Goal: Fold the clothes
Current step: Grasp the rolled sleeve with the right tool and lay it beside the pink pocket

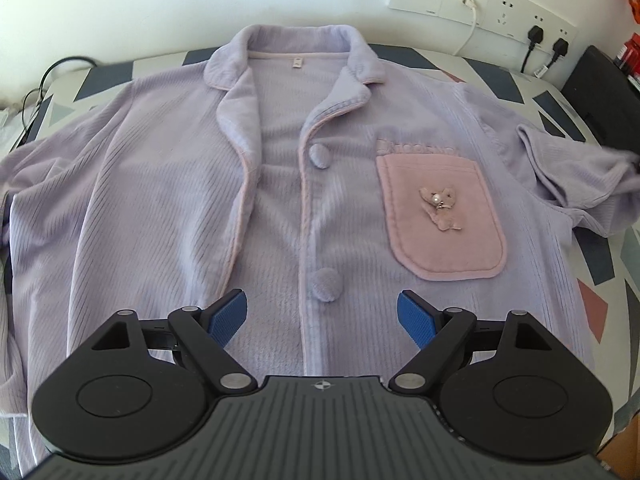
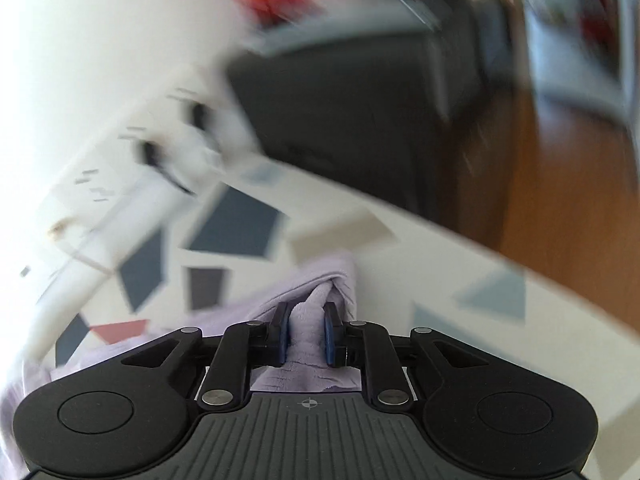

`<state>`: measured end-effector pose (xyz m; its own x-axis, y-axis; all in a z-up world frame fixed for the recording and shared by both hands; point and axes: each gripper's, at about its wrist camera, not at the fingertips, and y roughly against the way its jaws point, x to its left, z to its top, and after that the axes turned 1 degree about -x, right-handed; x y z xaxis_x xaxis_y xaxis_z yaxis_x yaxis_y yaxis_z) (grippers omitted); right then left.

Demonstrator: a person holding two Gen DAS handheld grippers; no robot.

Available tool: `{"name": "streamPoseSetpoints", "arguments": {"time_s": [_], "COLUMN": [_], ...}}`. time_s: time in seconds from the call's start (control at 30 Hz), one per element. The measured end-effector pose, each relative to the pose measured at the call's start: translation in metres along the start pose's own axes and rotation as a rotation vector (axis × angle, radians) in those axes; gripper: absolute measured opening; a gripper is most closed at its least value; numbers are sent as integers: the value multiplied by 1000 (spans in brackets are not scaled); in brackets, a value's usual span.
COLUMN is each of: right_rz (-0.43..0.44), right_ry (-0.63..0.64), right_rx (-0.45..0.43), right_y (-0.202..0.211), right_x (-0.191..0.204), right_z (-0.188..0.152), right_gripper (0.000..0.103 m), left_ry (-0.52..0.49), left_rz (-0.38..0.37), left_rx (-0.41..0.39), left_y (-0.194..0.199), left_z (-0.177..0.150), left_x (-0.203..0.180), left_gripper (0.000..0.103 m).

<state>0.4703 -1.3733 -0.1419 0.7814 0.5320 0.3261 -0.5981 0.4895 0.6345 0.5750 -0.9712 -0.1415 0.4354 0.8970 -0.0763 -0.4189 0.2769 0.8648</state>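
Observation:
A lilac pyjama top (image 1: 168,200) lies face up on a patterned sheet (image 1: 592,264), collar at the far end, with a pink chest pocket (image 1: 444,220) on the right. My left gripper (image 1: 322,316) hovers open above the front placket near the lower lilac button (image 1: 326,284), with nothing between its blue pads. In the blurred right wrist view my right gripper (image 2: 307,330) is shut on a bunched fold of the lilac sleeve (image 2: 310,312). In the left wrist view that sleeve (image 1: 580,184) lies crumpled at the right edge.
A white wall with a socket strip (image 1: 484,8) and plugged cables runs behind the bed. A black object (image 1: 604,88) stands at the right. Dark cables (image 1: 44,84) lie at the far left. In the right wrist view the bed's edge (image 2: 440,232) drops to a wooden floor (image 2: 568,200).

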Motion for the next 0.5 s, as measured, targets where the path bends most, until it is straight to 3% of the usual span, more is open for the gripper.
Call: {"name": "streamPoseSetpoints", "arguments": {"time_s": [0.07,0.17,0.27,0.37,0.5], "right_rz": [96,271,418,477,509], "right_ry": [121,312,434,500,529], "right_rx": [-53,-61,35,155,222], "right_y": [21,47,59,55,58], "right_x": [30,79,122,151,156], "right_z": [-6,-24,-53,-84,-96], "right_gripper": [14,14,14,15,40], "left_ry": [17,41,49,42,24], "left_rz": [-6,-17,-33,-44,-54], "left_rx": [7,20,27,33,25], "left_y": [-1,-4,-6,-6,-4], "left_z": [-1,-2,-3,-5,-7], "left_x": [4,9,9,7,6], "left_gripper": [84,84,84,84,84]}}
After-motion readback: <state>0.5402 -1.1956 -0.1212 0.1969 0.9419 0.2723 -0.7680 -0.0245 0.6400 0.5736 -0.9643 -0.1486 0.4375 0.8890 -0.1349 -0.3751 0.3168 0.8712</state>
